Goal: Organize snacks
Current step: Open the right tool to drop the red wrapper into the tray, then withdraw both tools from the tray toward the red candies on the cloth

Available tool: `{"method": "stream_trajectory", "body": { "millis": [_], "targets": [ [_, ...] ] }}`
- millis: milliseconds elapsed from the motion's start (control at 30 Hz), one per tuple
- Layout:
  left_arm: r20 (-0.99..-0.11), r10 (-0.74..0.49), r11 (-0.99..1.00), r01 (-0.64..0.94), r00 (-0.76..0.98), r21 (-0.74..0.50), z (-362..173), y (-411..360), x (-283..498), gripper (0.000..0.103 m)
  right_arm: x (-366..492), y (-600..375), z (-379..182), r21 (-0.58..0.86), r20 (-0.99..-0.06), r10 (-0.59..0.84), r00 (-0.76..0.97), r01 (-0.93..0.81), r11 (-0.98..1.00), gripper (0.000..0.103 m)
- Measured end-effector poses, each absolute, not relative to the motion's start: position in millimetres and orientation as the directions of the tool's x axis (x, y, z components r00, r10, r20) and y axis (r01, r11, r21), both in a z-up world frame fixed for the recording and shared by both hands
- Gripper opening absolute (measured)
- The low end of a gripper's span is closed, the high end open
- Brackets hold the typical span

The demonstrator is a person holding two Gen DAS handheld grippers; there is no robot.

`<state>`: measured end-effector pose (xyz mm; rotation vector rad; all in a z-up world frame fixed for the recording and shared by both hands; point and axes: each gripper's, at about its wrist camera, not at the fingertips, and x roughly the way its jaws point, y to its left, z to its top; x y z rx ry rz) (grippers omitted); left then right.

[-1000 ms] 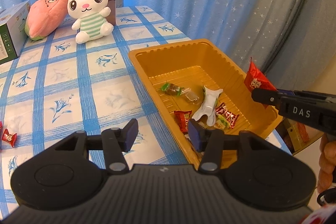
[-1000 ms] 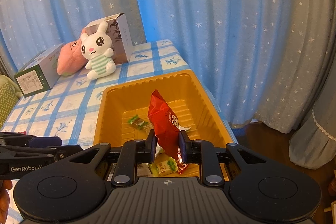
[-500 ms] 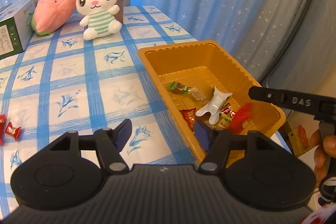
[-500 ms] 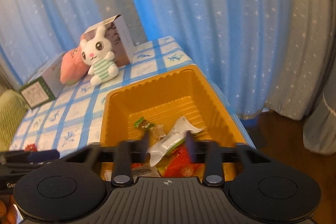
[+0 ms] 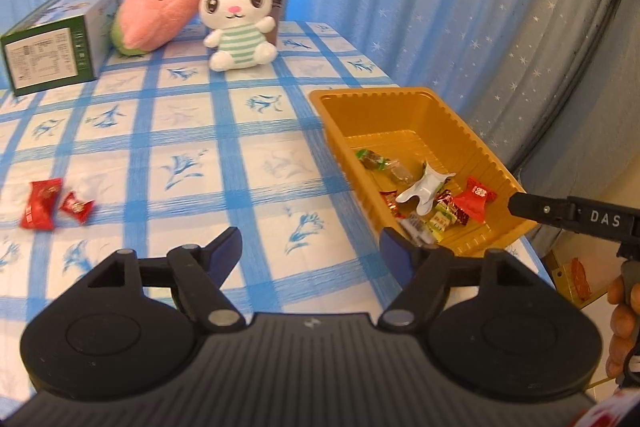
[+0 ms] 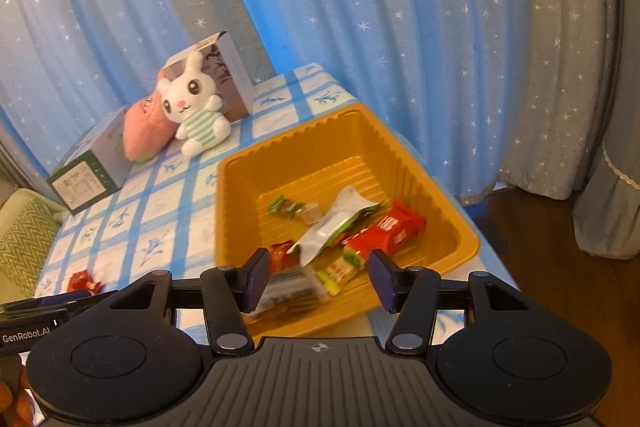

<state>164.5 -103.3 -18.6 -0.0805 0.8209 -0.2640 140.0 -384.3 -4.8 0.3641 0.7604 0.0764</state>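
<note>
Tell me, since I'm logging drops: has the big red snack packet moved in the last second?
Yes. The red packet went down from the right tongs, now open, into the orange tray, resting near its right wall.

My left gripper (image 5: 310,253) sits level, its 2 fingers spread wide with nothing between them. My right gripper (image 6: 318,281) is likewise level and spread wide, gripping nothing. From the left wrist view its black finger reaches in from the right edge, with my right hand (image 5: 622,327) wrapped around the handle below it. My left hand (image 6: 16,401) barely shows at the lower left corner.
</note>
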Motion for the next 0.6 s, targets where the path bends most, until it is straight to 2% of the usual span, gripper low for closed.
{"method": "stream_trajectory", "body": {
  "millis": [600],
  "targets": [
    [-0.687,-0.099,0.994,0.035,0.72,-0.106,19.0,0.8,85.2,0.077,101.2,-292.3,24.4,0.371,-0.634,0.317,0.706,-0.083,0.925,0.055]
  ]
}}
